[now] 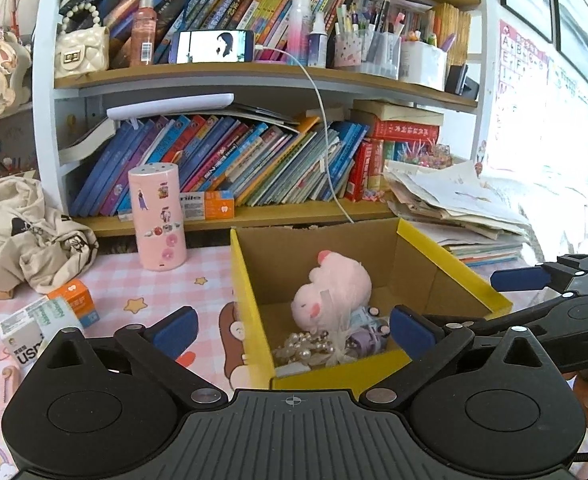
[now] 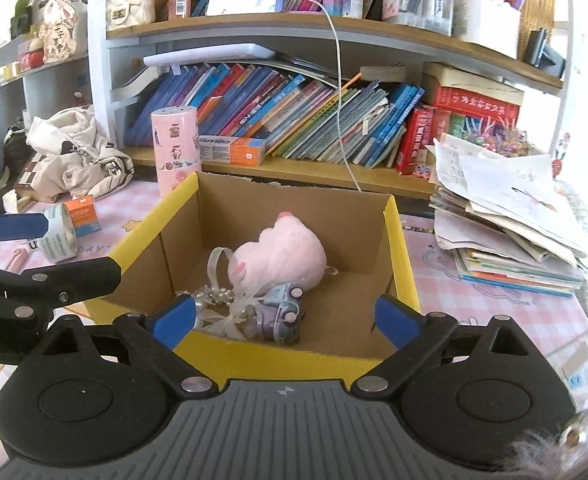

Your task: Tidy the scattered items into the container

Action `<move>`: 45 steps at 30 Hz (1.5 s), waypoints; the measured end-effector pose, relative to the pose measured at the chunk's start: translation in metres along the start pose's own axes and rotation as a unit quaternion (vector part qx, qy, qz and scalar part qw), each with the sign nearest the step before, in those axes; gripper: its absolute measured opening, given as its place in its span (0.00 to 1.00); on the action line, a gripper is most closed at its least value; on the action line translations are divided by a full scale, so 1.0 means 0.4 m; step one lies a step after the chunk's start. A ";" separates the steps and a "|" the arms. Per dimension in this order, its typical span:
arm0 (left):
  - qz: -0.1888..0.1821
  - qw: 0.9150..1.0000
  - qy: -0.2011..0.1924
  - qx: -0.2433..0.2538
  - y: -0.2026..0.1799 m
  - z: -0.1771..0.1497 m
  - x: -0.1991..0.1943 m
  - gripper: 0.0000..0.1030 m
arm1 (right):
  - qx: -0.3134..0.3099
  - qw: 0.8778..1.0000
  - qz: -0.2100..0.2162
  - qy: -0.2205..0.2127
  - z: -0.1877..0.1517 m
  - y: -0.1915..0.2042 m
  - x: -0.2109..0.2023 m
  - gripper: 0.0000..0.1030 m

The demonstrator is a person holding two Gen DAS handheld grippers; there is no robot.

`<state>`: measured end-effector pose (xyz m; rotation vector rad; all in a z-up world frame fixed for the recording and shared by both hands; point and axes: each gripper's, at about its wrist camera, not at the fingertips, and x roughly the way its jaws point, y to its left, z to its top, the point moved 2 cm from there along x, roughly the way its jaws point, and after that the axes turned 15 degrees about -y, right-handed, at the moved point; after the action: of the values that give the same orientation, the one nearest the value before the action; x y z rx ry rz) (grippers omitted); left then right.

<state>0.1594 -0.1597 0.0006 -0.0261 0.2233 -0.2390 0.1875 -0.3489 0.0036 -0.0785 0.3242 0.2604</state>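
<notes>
Left gripper point(image 1: 294, 330): fingers wide apart, nothing between the pads; its near end of the box sits in the gap.
Right gripper point(image 2: 286, 320): fingers wide apart, empty, over the box's near rim.
Box point(image 2: 397, 232): yellow-rimmed cardboard on the pink checked mat point(image 1: 198, 276), open at the top.
In the box: pink plush point(image 2: 282, 256) towards the back, toy car point(image 2: 282, 312) and pearl string point(image 1: 305, 346) in front of it.
Outside the box: small cartons point(image 1: 50, 312) lie on the mat to its left.
Only in left view: the right gripper's fingers enter from the right edge; a wall chart of letters point(image 1: 521, 60) hangs at right.
Only in right view: the car's wheels, a white ribbon loop point(image 2: 220, 260), one carton's round end.
Writing: "smile" on the toothpaste box point(image 2: 232, 148) on the lower shelf; "USM" on a white carton; red book spines carry characters too small to read.
Can point(image 1: 160, 216): pink, stickered, upright beside the box's far left corner.
</notes>
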 end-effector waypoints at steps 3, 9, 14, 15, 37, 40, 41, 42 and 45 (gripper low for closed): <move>-0.005 1.000 0.002 0.000 0.020 -0.007 -0.030 1.00 | 0.000 1.000 -0.010 0.002 -0.008 0.033 -0.024 0.95; -0.011 1.000 0.011 -0.004 0.068 -0.024 -0.091 1.00 | 0.000 1.000 -0.029 0.010 -0.030 0.107 -0.075 0.96; -0.014 1.000 0.026 -0.003 0.108 -0.044 -0.132 1.00 | -0.004 0.999 -0.045 0.028 -0.061 0.163 -0.102 0.97; -0.015 0.999 0.029 -0.002 0.115 -0.047 -0.140 1.00 | -0.004 0.998 -0.048 0.032 -0.067 0.173 -0.106 0.97; 0.022 0.997 0.071 0.009 0.271 -0.097 -0.289 1.00 | 0.015 0.997 -0.022 0.071 -0.115 0.383 -0.141 0.97; 0.028 0.997 0.073 0.008 0.290 -0.104 -0.307 1.00 | 0.012 0.997 -0.013 0.074 -0.117 0.412 -0.138 0.97; 0.030 0.997 0.074 0.008 0.297 -0.105 -0.313 1.00 | 0.010 0.997 -0.010 0.076 -0.118 0.421 -0.137 0.97; 0.033 0.997 0.074 0.007 0.303 -0.107 -0.319 1.00 | 0.008 0.997 -0.007 0.077 -0.118 0.431 -0.136 0.97; 0.043 0.996 0.072 0.001 0.326 -0.110 -0.334 1.00 | 0.001 0.997 0.004 0.079 -0.118 0.461 -0.133 0.97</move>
<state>0.0533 -0.0014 -0.0200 0.0039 0.3676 -0.1553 0.0753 -0.1896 -0.0303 -0.0967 0.4822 0.2620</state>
